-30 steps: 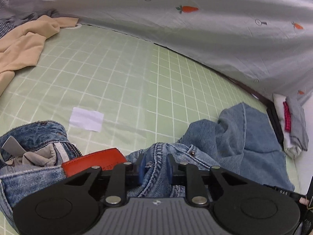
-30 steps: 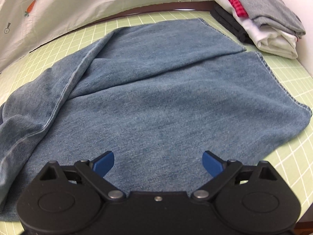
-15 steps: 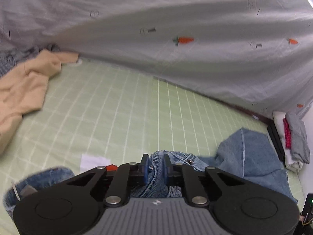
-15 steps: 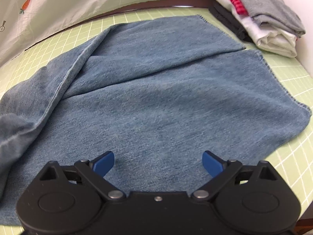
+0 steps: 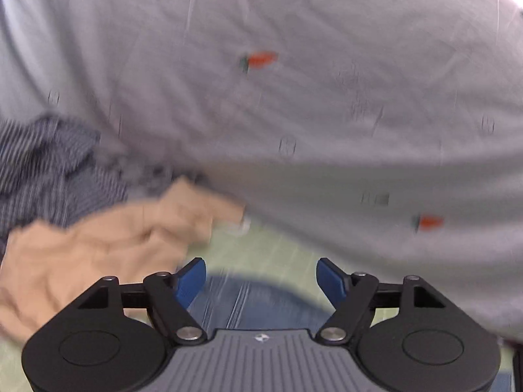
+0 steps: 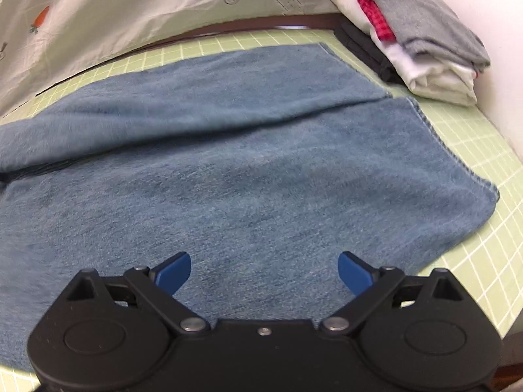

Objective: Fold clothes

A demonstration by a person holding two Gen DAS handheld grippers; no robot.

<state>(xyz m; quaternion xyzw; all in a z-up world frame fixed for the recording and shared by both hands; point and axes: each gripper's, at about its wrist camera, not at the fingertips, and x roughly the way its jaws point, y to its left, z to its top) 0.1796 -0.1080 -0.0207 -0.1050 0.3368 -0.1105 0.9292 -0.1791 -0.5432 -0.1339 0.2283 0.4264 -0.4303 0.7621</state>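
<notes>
Right gripper (image 6: 264,269) has blue pads spread wide with nothing clamped, hovering low over the blue denim jeans (image 6: 248,170), which lie across the pale green grid-lined mat (image 6: 474,137), the two legs side by side with a seam line between them, hems toward the right, probably laid flat so a lengthwise fold can start. Left gripper (image 5: 261,279) is blurred by motion; its jaws are opening and no cloth sits between the blue pads, only a patch of denim on the mat below them, so it looks like a release, not a grasp. Just past it to the left lies a crumpled peach-tan garment (image 5: 98,245), then a dark pinstriped cloth (image 5: 49,170), likely the unfolded pile. Far right is a stack of folded clothes (image 6: 421,45), grey on top, apparently finished items. A pale grey carrot-print sheet (image 5: 294,98) backs the scene.
</notes>
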